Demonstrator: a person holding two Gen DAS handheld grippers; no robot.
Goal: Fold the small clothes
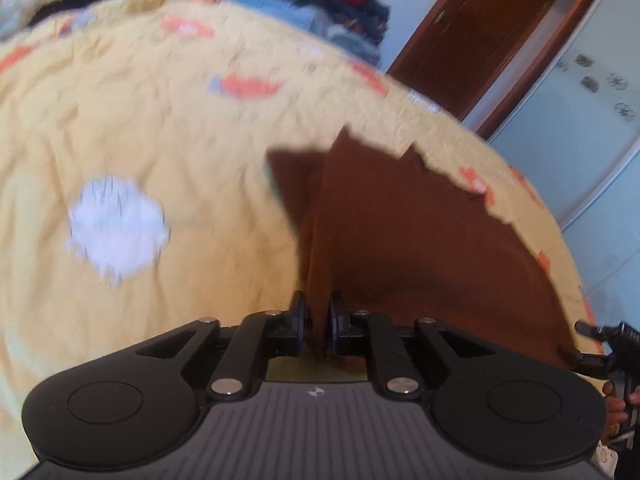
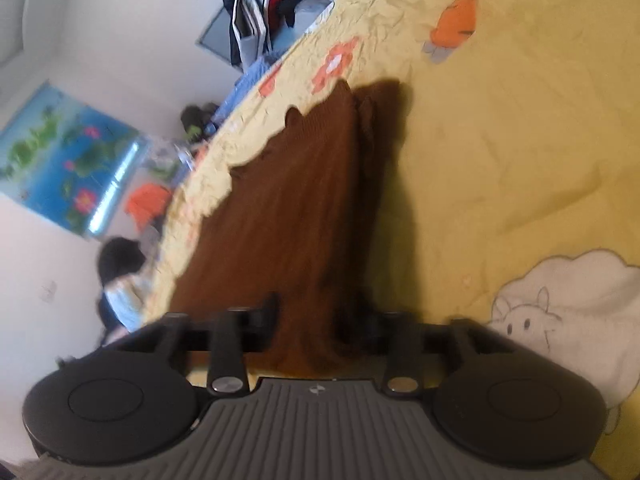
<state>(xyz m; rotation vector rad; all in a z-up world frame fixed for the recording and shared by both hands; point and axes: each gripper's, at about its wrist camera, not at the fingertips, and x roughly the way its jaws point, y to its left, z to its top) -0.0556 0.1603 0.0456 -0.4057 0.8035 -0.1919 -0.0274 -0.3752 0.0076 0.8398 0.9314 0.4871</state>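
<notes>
A brown knitted garment (image 1: 400,240) lies on the yellow bed cover (image 1: 160,120), one edge lifted into a ridge. My left gripper (image 1: 318,320) is shut on that raised edge, the cloth pinched between its blue pads. In the right wrist view the same brown garment (image 2: 288,220) runs forward from my right gripper (image 2: 318,316). Its jaws stand wide apart, with cloth lying loosely between them and bunched against the right finger. The right gripper (image 1: 582,342) also shows at the right edge of the left wrist view, beside a corner of the garment.
The cover (image 2: 500,160) carries a white sheep print (image 2: 560,312) and orange prints. A pile of clothes (image 2: 272,0) sits at the bed's far end. A person (image 2: 120,280) sits on the floor beside the bed. A brown door (image 1: 480,32) stands beyond it.
</notes>
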